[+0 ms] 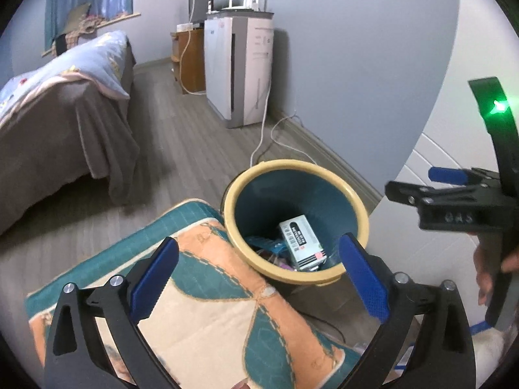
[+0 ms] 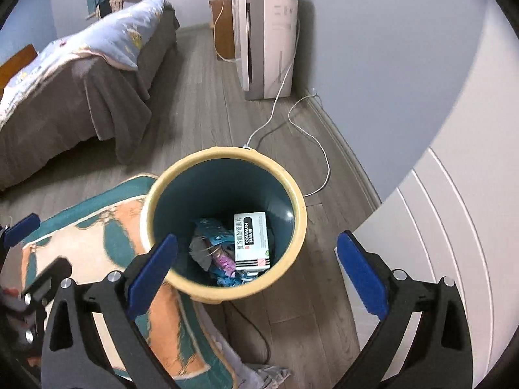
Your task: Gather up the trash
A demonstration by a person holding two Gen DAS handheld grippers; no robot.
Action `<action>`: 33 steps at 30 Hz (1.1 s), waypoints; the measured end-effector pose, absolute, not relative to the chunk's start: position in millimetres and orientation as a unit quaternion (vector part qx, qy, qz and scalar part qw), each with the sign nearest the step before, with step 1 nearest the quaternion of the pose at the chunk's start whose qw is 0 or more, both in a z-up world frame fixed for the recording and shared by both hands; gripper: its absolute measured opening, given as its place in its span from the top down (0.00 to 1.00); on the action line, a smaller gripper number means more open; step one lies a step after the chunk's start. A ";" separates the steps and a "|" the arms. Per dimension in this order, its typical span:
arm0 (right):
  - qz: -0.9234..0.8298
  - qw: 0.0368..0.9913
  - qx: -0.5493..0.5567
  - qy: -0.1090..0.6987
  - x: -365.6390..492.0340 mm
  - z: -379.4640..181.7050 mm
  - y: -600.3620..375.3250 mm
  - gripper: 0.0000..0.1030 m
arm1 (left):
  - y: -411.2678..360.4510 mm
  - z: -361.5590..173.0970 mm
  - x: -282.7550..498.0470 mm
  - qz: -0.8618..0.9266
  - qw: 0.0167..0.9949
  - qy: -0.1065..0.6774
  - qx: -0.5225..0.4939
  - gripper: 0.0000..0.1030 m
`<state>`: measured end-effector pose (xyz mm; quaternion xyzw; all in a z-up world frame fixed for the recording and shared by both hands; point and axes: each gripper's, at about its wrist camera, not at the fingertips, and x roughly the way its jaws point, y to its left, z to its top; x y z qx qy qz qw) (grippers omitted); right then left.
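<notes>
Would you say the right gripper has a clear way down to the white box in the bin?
Probably yes: the right gripper hangs open above the bin, and the white box lies uncovered on top of the trash.

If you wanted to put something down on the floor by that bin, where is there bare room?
Bare wood floor lies between the bed and the white appliance, beyond the bin. A smaller strip runs between the bin and the white panelled wall. It is crowded left of the bin, where the patterned cushion presses close, and cables trail behind.
</notes>
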<state>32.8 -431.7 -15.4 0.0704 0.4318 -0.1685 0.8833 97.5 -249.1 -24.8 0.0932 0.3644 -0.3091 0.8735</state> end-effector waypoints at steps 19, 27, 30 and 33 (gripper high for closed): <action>-0.204 0.891 0.060 0.401 1.0 -23.1 -423.8 0.06 | -231.4 -8.8 83.7 -0.262 0.898 0.335 0.111 0.05; -0.213 0.890 0.046 0.401 -1.0 -24.8 -422.8 0.06 | -229.7 -4.1 80.1 -0.272 0.897 0.332 0.105 0.05; -0.217 0.887 0.050 0.405 -0.5 -26.3 -425.2 0.06 | -229.8 -3.9 79.8 -0.272 0.897 0.332 0.104 0.05; -0.219 0.886 0.048 0.406 -0.2 -26.7 -424.1 0.06 | -229.7 -4.0 79.9 -0.272 0.897 0.332 0.105 0.05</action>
